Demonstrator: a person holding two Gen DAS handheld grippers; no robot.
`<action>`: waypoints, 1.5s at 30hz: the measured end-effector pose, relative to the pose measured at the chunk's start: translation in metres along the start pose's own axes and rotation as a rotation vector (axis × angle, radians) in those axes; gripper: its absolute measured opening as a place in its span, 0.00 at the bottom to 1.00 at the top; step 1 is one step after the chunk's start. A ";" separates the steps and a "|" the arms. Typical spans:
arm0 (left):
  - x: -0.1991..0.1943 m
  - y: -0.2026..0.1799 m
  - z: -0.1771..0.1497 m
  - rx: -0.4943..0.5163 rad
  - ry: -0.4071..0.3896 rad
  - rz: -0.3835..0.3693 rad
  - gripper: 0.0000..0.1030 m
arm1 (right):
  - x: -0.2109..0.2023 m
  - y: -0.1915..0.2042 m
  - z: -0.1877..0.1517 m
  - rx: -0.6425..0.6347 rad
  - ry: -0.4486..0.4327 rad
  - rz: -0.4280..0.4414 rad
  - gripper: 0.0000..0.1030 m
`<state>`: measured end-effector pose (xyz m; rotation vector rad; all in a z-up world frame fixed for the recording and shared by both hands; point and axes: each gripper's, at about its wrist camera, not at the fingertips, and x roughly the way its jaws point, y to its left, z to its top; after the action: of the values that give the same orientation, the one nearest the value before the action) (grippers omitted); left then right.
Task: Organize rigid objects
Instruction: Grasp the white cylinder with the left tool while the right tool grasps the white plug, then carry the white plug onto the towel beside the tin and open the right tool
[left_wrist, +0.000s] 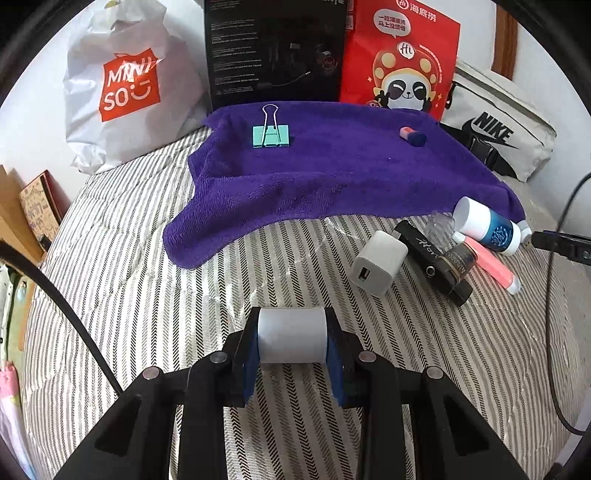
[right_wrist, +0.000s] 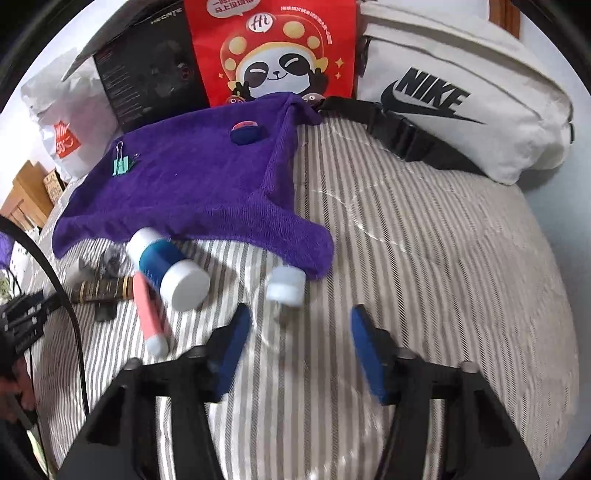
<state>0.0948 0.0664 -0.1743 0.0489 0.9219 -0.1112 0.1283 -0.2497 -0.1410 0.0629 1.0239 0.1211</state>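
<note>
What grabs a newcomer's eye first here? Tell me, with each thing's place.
The purple towel spread on the striped bed, with a teal binder clip and a small eraser on it. Behind it stands a red panda bag. Up close, the left gripper clamps a white cylinder.

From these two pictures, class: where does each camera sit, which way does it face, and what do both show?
Left wrist view: on the left gripper, facing down and forward over the striped bedcover; its fingers clamp a white cylinder.
Right wrist view: on the right gripper, fingers apart, above a small white-capped clear bottle.
Shared: purple towel, mint green binder clip.
</note>
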 end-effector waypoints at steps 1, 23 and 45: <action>0.000 0.001 0.000 -0.006 0.000 -0.004 0.29 | 0.003 0.001 0.003 0.004 -0.003 0.006 0.47; 0.001 0.004 0.003 -0.030 -0.006 -0.008 0.29 | 0.025 0.015 0.005 -0.070 0.019 -0.028 0.23; -0.039 0.030 0.027 -0.155 -0.048 -0.042 0.29 | -0.028 0.024 0.026 -0.081 -0.053 0.108 0.23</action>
<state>0.0960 0.0969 -0.1271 -0.1166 0.8813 -0.0787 0.1345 -0.2294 -0.1015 0.0473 0.9616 0.2582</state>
